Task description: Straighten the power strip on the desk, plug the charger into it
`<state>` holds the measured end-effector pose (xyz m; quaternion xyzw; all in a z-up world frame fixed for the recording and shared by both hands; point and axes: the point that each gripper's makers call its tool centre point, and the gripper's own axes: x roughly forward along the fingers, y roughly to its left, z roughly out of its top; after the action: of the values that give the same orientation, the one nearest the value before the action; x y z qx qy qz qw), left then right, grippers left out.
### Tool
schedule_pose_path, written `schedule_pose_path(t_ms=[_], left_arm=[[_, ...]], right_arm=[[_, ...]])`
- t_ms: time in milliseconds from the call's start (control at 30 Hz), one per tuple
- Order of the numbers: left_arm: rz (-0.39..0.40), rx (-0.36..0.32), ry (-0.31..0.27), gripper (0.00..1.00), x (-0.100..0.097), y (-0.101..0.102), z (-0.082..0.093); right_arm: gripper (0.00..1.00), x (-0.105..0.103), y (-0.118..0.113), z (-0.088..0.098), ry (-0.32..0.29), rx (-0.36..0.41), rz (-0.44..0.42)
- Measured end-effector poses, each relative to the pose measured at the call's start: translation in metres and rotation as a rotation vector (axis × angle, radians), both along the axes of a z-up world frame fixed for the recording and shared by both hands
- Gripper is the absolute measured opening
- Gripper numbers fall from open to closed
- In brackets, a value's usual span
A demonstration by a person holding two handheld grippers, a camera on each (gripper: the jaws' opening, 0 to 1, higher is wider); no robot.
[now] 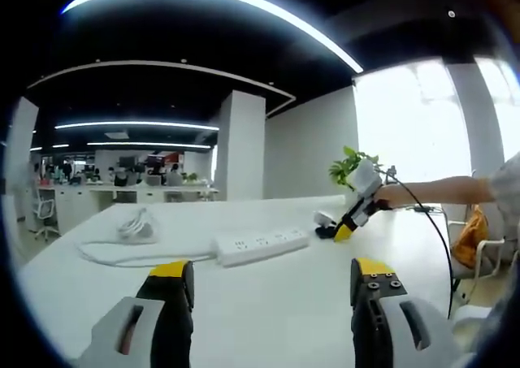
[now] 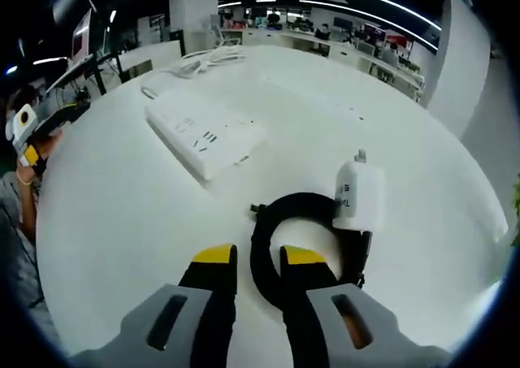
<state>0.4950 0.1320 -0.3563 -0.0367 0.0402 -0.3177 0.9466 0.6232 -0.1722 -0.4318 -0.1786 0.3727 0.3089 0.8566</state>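
Risk lies at the right claw (image 2: 258, 264), its jaws narrowly apart astride the coiled black cable (image 2: 280, 222) beside the white block charger (image 2: 357, 196) at frame centre: gripping cable alone could drag it, while the left claw (image 1: 272, 280) gapes empty below the white plastic power strip (image 1: 260, 244) on the white counter (image 1: 268, 319).

Curved ceiling light strips (image 1: 244, 2) and a blown-out window (image 1: 414, 132) brighten the glaring white desk (image 1: 268, 295); fisheye edges bend.
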Motion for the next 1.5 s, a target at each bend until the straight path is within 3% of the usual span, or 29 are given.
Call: schedule_pose_path(t_ms=[133,400,667,833,933,1067,1367,1500], left_arm=[[0.001,0.006,-0.002,0.80,0.000,0.000,0.000],[0.014,0.090,0.019,0.80,0.001,0.003,-0.011],[0.001,0.082,0.018,0.80,0.000,0.001,-0.010],[-0.004,0.092,0.022,0.80,-0.001,0.001,-0.011],[-0.006,0.104,0.023,0.80,-0.002,0.001,-0.012],[0.000,0.098,0.025,0.80,-0.001,0.003,-0.012],[-0.003,0.094,0.023,0.80,-0.002,0.002,-0.010],[-0.003,0.091,0.023,0.80,-0.002,0.001,-0.010]], right_arm=[[0.15,0.002,-0.002,0.000,-0.008,-0.001,-0.002],[0.12,0.004,-0.003,0.000,-0.029,-0.002,0.009],[0.09,0.003,-0.001,0.000,-0.045,-0.016,0.052],[0.06,0.005,0.001,0.002,-0.113,-0.118,0.084],[0.05,0.005,0.002,0.008,-0.144,-0.124,0.076],[0.05,0.008,0.001,0.021,-0.175,-0.056,0.045],[0.05,0.012,0.006,0.061,-0.262,0.241,-0.084],[0.05,0.016,0.001,0.081,-0.327,0.308,-0.127]])
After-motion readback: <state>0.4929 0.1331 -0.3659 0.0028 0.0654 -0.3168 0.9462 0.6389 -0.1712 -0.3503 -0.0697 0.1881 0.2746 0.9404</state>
